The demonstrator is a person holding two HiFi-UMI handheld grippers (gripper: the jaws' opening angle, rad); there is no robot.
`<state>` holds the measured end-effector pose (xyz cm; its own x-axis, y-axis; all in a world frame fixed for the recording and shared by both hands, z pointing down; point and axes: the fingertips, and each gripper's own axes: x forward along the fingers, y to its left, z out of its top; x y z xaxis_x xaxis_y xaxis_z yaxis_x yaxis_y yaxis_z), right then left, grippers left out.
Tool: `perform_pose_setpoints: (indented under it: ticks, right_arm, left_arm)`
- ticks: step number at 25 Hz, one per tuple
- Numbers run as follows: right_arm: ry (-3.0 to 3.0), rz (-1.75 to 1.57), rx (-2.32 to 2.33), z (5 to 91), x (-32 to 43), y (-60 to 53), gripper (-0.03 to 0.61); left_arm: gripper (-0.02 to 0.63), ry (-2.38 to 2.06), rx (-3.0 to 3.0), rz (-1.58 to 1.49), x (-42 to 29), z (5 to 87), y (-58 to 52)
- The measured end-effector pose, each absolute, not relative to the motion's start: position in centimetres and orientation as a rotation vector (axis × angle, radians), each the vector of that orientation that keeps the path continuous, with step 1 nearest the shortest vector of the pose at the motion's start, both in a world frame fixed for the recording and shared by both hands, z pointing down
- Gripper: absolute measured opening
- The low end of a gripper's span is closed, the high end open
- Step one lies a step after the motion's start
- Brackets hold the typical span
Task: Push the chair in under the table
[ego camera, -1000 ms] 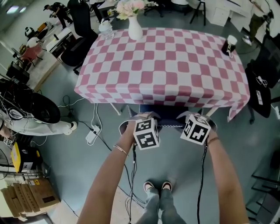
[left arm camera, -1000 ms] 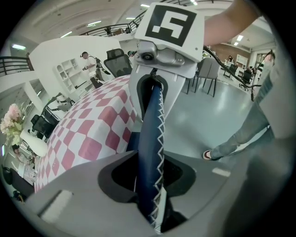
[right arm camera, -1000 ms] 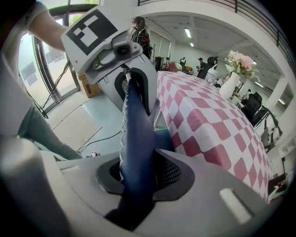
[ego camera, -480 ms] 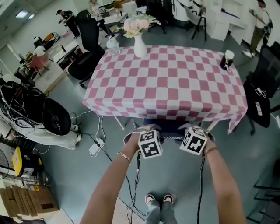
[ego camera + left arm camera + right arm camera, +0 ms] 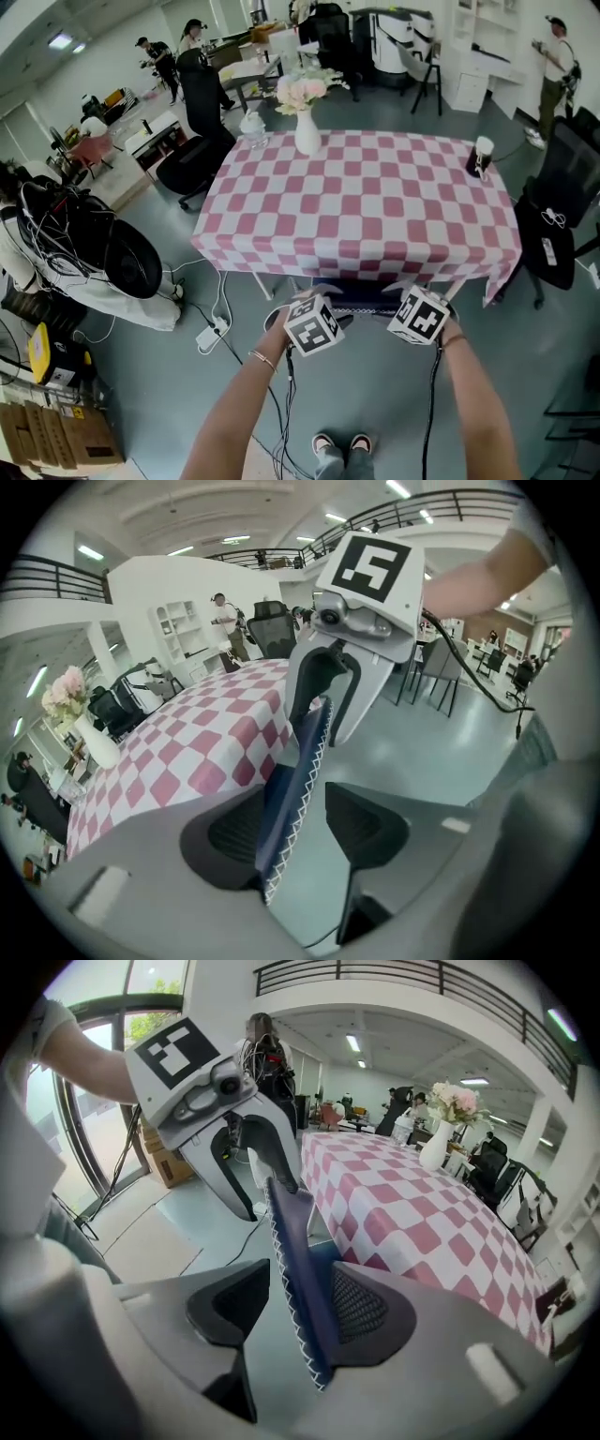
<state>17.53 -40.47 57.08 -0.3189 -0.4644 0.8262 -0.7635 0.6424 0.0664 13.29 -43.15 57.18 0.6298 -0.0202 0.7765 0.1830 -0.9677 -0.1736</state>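
The chair stands tucked at the near edge of the table (image 5: 356, 206), which wears a pink and white checked cloth. Only the top of its dark blue back (image 5: 361, 300) shows in the head view, between the two marker cubes (image 5: 312, 325) (image 5: 419, 316). My left gripper (image 5: 300, 827) has just been opening; the chair back's stitched edge (image 5: 295, 789) runs between its jaws beside the left pad, clear of the right one. My right gripper (image 5: 298, 1312) has also just been opening, with the chair back (image 5: 295, 1269) close to its right pad and clear of the left.
On the table stand a white vase of flowers (image 5: 307, 131), a water bottle (image 5: 251, 127) and a cup (image 5: 480, 155). Black office chairs stand left (image 5: 192, 159) and right (image 5: 553, 225). A power strip with cables (image 5: 211, 333) lies on the floor near my feet (image 5: 342, 442).
Both grippers have risen a little at the chair back. The head view has tipped up, so the table sits lower in the picture and more of the room shows.
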Motion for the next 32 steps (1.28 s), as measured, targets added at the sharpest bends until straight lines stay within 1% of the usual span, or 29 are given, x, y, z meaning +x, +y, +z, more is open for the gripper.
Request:
perform_pose_setpoints:
  ticks: [7,15,18,20,22,25,28,32]
  right_arm:
    - [-2.004,0.442,1.204,51.7,18.6,-39.4,0.190]
    - [-2.038,0.513,1.673,44.4,19.2,-35.8,0.189]
    - [-1.993,0.513,1.894,41.6,19.6,-33.6,0.187]
    - [-1.973,0.502,2.020,39.7,19.2,-31.9,0.187]
    - [-1.963,0.479,2.129,37.8,18.4,-30.1,0.184]
    - [-1.937,0.420,2.247,35.3,17.3,-27.7,0.164]
    - [-1.887,0.355,2.321,33.6,16.6,-25.7,0.115]
    - [-1.825,0.340,2.417,32.4,16.6,-23.4,0.048]
  left_arm:
    - [0.206,-0.023,-2.737,-1.139,11.6,52.6,-41.5]
    - [0.206,0.231,-2.924,-0.817,10.2,43.9,-38.1]
    - [0.192,0.388,-2.948,-0.685,9.4,40.7,-37.2]
    - [0.173,0.522,-2.966,-0.599,8.3,38.8,-36.8]
    - [0.135,0.701,-2.970,-0.509,6.7,37.0,-36.6]
    - [0.119,0.937,-2.953,-0.405,4.1,35.2,-36.3]
    - [0.055,1.067,-2.951,-0.346,1.9,34.2,-35.9]
    - [0.007,1.117,-2.962,-0.298,-0.1,33.2,-34.5]
